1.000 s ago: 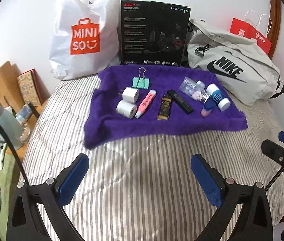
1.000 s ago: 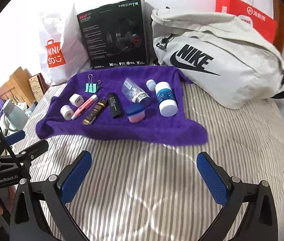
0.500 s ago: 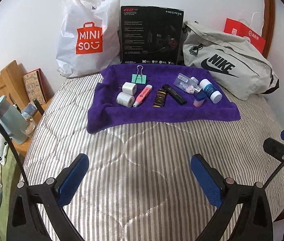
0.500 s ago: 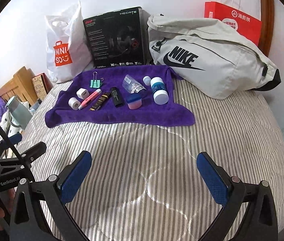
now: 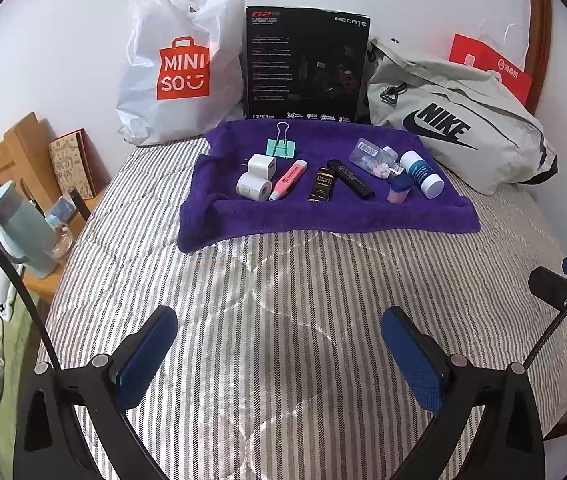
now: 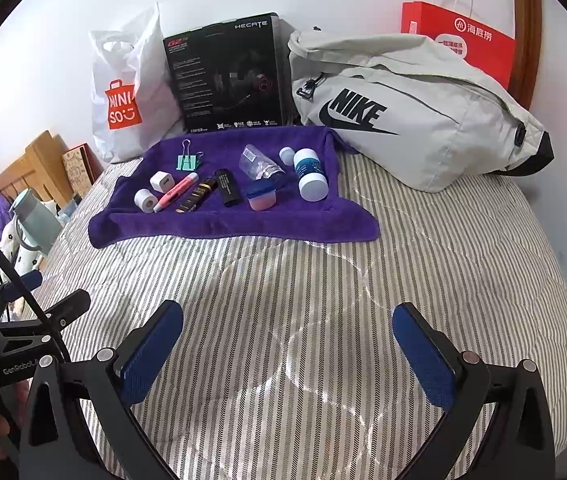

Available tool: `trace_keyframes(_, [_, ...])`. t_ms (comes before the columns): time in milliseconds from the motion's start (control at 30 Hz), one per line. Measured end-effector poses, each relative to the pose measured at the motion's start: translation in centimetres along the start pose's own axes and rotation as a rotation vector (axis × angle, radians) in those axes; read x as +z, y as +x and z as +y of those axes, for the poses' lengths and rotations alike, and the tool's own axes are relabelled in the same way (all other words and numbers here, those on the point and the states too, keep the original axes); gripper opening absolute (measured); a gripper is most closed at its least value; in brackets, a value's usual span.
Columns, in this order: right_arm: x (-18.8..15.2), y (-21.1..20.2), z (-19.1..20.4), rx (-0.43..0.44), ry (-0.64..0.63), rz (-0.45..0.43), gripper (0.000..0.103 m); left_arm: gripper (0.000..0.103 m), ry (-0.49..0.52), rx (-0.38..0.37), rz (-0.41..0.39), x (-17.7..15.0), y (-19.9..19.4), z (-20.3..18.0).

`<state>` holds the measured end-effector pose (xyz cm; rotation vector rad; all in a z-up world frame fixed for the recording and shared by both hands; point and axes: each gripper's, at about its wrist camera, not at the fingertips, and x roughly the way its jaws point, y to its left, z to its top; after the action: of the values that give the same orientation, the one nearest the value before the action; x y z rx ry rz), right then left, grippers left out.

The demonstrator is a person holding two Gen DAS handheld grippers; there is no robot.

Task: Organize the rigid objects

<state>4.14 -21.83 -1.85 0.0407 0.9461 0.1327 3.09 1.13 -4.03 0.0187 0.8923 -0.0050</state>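
- A bed point(image 5: 283, 300) with a grey-striped quilt filled both views, set against a white wall.
- A purple towel point(image 5: 323, 216) lay at its far end, carrying the small rigid items: binder clip point(image 5: 281, 147), white charger point(image 5: 261, 166), tape roll point(image 5: 254, 186), pink highlighter point(image 5: 289, 179), blue-capped bottle point(image 5: 421, 174).
- Behind stood a Miniso bag point(image 5: 181, 68), black box point(image 5: 307, 66), Nike bag point(image 5: 455, 124).
- Left tool point(image 5: 279, 354) and right tool point(image 6: 287, 354) hung spread wide above bare quilt, gripping nothing, well short of the towel.

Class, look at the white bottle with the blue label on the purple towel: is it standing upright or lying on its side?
Lying on its side. The white bottle rests lengthwise on the purple towel, its white cap pointing toward the camera.
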Motion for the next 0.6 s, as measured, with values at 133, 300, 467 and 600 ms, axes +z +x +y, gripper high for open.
trace_keyframes(133, [0.1, 0.0, -0.1, -0.003, 0.005, 0.0, 0.103, 0.103, -0.012, 0.004, 0.0, 0.0, -0.2, 0.5])
trace_keyframes(300, [0.2, -0.1, -0.3, -0.005, 0.008, 0.0, 0.103, 0.103, -0.022, 0.001, -0.006, 0.0, -0.8, 0.7])
trace_keyframes(467, [0.0, -0.2, -0.1, -0.009, 0.002, 0.0, 0.103, 0.103, -0.027, 0.006, -0.011, 0.0, -1.3, 0.9])
trace_keyframes(600, [-0.1, -0.1, 0.2, -0.01, -0.009, 0.006, 0.103, 0.103, -0.038, 0.004, -0.009, -0.1, -1.5, 1.3])
